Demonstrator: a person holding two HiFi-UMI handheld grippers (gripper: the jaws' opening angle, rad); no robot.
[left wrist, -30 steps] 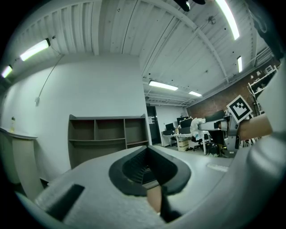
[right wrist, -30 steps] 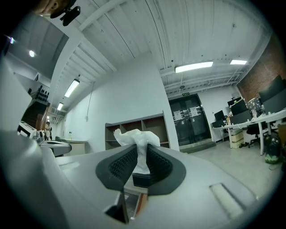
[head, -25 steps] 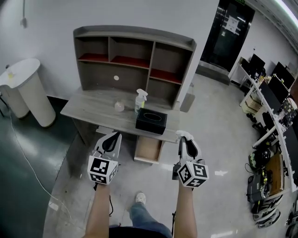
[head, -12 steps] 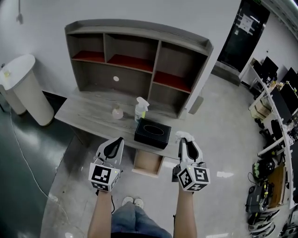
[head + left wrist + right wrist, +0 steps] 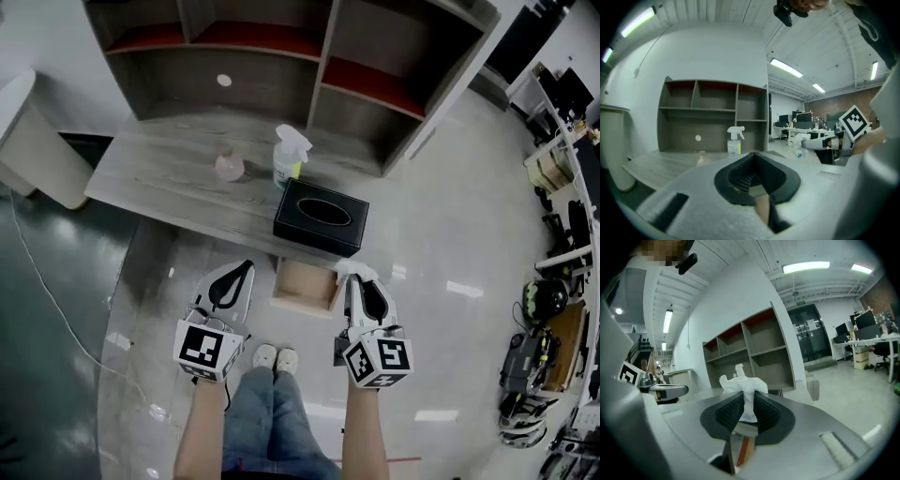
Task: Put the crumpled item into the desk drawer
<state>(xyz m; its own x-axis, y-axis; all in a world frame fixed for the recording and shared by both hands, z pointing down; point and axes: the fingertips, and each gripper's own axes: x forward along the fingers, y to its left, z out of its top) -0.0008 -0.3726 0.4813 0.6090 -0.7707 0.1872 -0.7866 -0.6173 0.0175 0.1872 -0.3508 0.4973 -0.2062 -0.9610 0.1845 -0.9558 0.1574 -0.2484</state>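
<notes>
Tissue [image 5: 743, 385], crumpled and white, is pinched between the pads of the right claw [image 5: 364, 298], just by the right edge of the pulled-out drawer [image 5: 302, 289] under the bench [image 5: 159, 178]. Only the head view shows that drawer, its wooden bottom showing, and the black box [image 5: 319, 217] on the bench above it. The left claw [image 5: 230, 286] is closed on nothing, left of the drawer.
</notes>
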